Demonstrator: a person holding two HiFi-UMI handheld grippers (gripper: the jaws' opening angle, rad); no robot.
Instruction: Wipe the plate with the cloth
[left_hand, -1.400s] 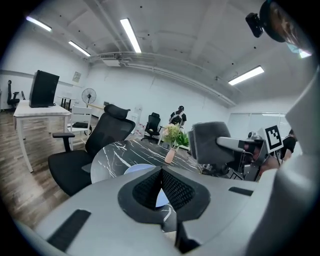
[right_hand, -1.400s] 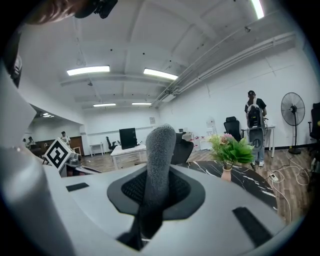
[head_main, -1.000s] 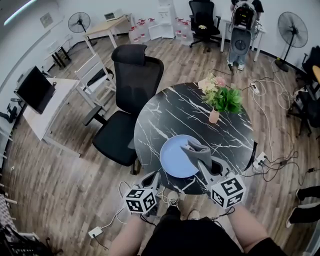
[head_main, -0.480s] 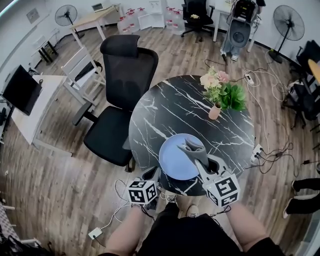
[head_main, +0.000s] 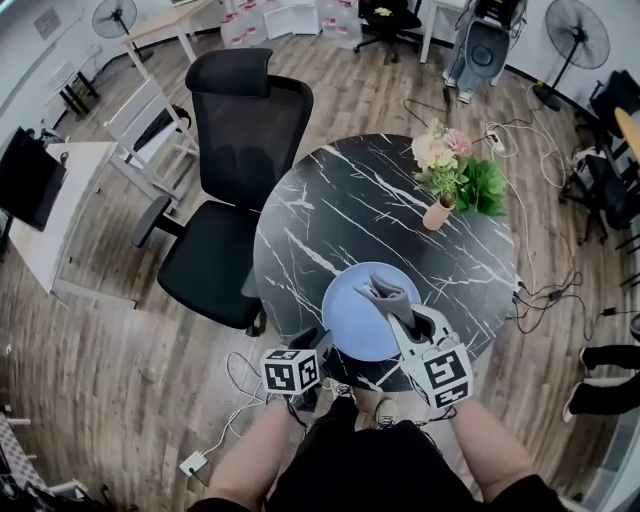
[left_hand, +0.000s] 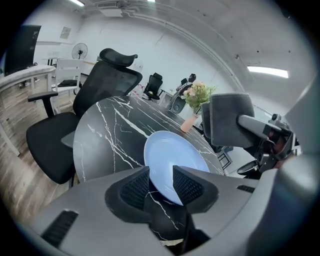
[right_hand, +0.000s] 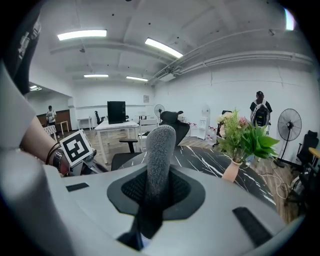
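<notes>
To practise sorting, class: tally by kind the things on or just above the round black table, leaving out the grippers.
plate: 1
cloth: 1
vase of flowers: 1
Total: 3

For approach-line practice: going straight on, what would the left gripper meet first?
Probably the near rim of the blue plate, seen between the just-opened jaws of the left gripper; depth unclear.
</notes>
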